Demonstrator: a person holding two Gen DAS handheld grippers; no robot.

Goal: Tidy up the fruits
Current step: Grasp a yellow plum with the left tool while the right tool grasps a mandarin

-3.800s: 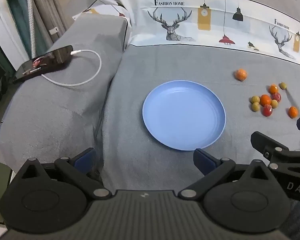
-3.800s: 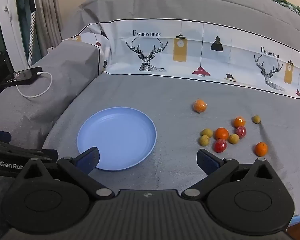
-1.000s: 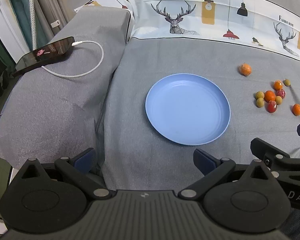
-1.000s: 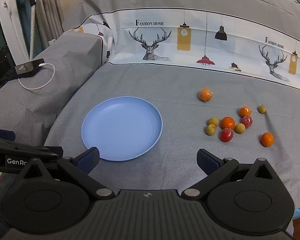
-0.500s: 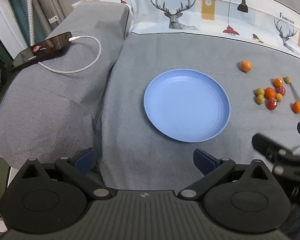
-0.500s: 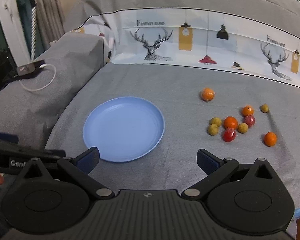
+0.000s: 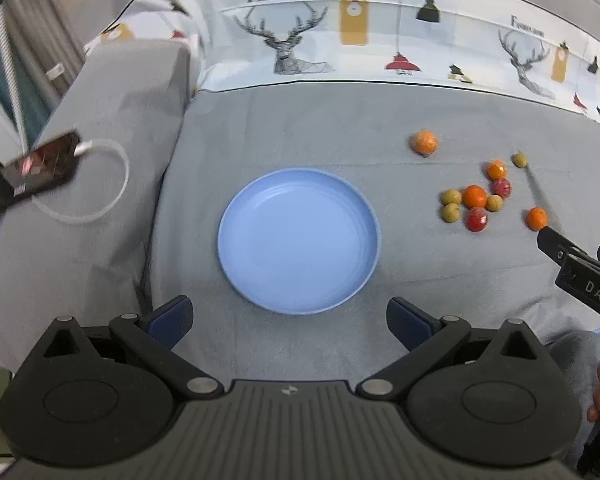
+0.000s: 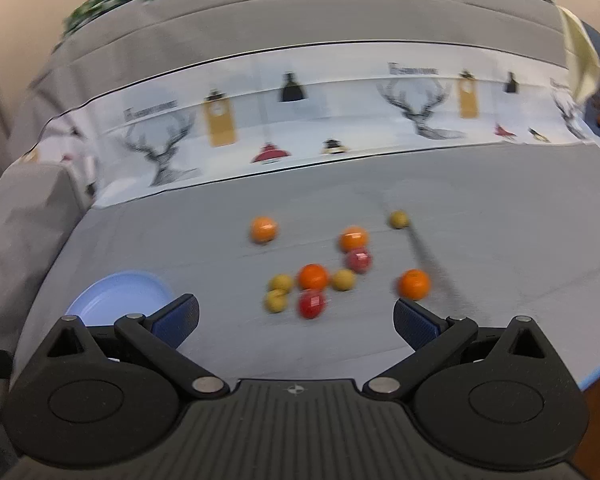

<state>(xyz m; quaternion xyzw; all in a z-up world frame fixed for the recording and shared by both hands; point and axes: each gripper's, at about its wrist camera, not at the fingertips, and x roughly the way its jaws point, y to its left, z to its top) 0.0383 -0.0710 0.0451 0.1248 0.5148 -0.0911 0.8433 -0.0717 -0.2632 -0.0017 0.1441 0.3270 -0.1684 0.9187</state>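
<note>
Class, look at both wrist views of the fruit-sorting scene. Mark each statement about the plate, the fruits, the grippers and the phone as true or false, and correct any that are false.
1. The blue plate has no fruit on it. True.
2. The left gripper is shut on an orange. False: its jaws are open and hold nothing.
3. The fruits lie on the grey cloth, to the right of the plate. True.
4. All the fruits are orange. False: some are red and some yellow-green.
5. The phone has a white cable plugged in. True.
6. The right gripper is shut. False: it is open.
</note>
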